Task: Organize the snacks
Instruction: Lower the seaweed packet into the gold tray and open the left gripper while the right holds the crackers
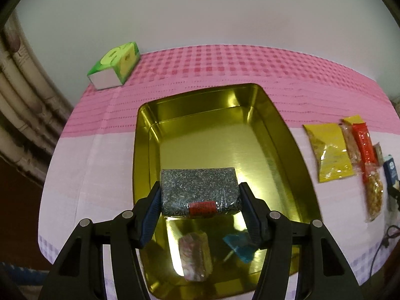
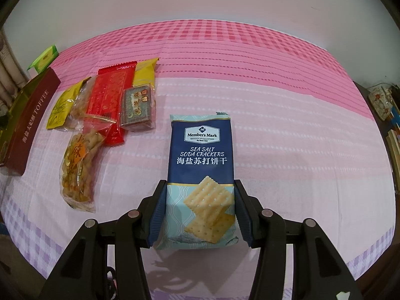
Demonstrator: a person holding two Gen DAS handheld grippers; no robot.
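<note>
The snack bar [image 1: 200, 191] is squeezed by the left gripper [image 1: 200, 200] above the gold tin [image 1: 295, 145]. Only the right view shows the right gripper [image 2: 198, 212] pinching the cracker pack [image 2: 201, 175].

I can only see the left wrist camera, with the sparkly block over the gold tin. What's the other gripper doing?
Observer: The right gripper has its fingers on both sides of a pack of sea salt soda crackers.
Operator: Is the pack in the air?
Observer: I cannot tell; it hangs over the pink tablecloth, and a shadow shows below it.
Operator: What's next to it?
Observer: To its left lie a red packet and a small brown block-shaped snack, which leans on the red packet's edge.
Operator: Does the tin say anything outside?
Observer: Its dark red side reads TOFFEE.
</note>
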